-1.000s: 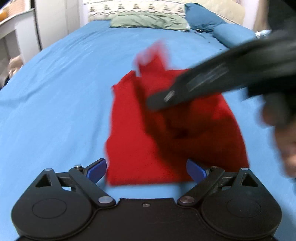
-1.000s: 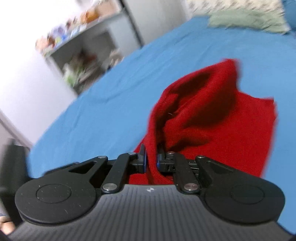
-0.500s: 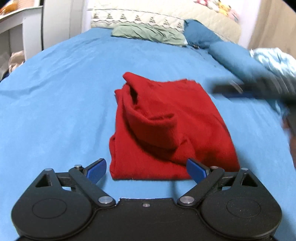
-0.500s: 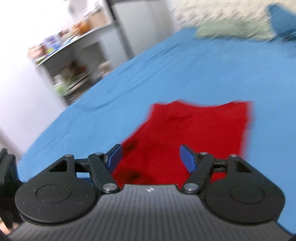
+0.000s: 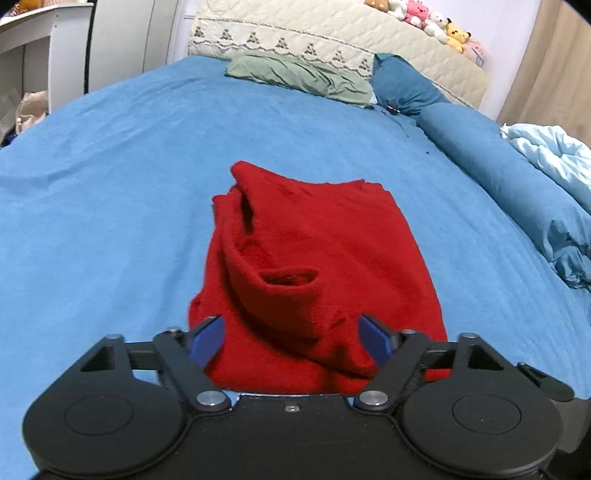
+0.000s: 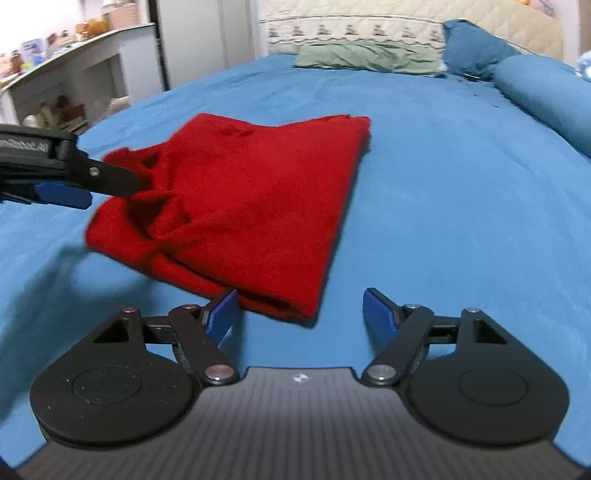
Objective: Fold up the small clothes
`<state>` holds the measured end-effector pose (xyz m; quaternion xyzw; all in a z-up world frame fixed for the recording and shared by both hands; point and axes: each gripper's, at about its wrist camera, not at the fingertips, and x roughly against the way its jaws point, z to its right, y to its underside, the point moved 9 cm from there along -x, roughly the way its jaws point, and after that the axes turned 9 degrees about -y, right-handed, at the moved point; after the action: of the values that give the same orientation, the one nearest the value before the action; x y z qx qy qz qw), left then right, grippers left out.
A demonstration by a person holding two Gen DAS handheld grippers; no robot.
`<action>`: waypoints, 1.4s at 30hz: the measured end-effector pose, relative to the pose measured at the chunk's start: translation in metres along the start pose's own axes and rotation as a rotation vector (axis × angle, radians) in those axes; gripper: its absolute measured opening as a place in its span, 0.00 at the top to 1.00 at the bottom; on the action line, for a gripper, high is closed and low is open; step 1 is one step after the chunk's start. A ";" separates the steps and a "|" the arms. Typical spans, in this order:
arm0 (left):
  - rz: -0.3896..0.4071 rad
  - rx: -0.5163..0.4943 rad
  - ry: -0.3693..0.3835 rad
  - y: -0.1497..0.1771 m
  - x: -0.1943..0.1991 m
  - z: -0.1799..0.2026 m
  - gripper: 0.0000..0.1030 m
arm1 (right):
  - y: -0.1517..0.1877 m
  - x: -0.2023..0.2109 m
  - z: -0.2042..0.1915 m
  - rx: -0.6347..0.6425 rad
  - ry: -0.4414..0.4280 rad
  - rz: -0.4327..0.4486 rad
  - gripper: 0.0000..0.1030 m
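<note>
Looking forward along my left hand-held gripper [image 5: 291, 341], I see its two blue fingers [image 5: 207, 341] spread wide and low over the bed [image 5: 92, 236], bracketing the near hem of the red garment [image 5: 325, 251] with nothing pinched between them. Whether the tips touch the cloth I cannot tell. The tool points straight up the bed toward the headboard, level and square to the garment.

My right hand-held gripper [image 6: 299, 314] is likewise spread, its blue fingers [image 6: 378, 314] apart and holding nothing. It sits just off the garment's near corner; the left finger overlaps the cloth edge in the right wrist view, and the right finger stands over bare blue sheet. From this camera the left tool enters at the left edge, one black finger lying across the bunched side of the cloth.

The red garment lies in the middle of the bed, partly folded into a rough rectangle. A sleeve lies across its top, the open cuff [image 5: 288, 278] facing up. The side nearest the left tool is rumpled; the far edge lies flat.

Beyond it, the blue sheet runs to a green pillow [image 5: 299, 75], a blue pillow [image 5: 406, 86] and a blue bolster [image 5: 491, 162] on the right. A pale blue blanket [image 5: 550, 151] lies crumpled past the bolster. A cream quilted headboard [image 5: 332, 40] carries plush toys [image 5: 432, 22]. White shelves [image 6: 74, 74] stand at the left.
</note>
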<state>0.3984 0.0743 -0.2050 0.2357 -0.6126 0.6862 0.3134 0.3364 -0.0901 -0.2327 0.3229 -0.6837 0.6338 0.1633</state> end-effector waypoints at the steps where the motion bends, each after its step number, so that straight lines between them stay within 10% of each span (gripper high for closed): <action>1: -0.005 0.002 0.001 0.000 -0.003 0.002 0.30 | 0.000 -0.003 0.001 -0.012 0.007 0.005 0.13; 9: -0.043 0.122 0.013 -0.007 -0.028 -0.004 0.58 | -0.009 -0.006 0.009 -0.098 0.009 0.060 0.13; 31: -0.067 0.043 -0.082 0.031 -0.017 -0.060 0.59 | 0.004 0.004 0.039 0.025 0.150 0.037 0.24; 37: -0.053 0.003 -0.104 0.023 0.015 -0.062 0.48 | -0.001 0.014 0.042 0.047 0.076 -0.012 0.22; 42: 0.030 -0.034 -0.062 -0.022 0.038 -0.056 0.02 | -0.022 0.050 0.048 0.049 0.001 -0.028 0.12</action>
<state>0.3917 0.1359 -0.1705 0.2421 -0.6371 0.6727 0.2879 0.3228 -0.1478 -0.1909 0.3361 -0.6631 0.6482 0.1646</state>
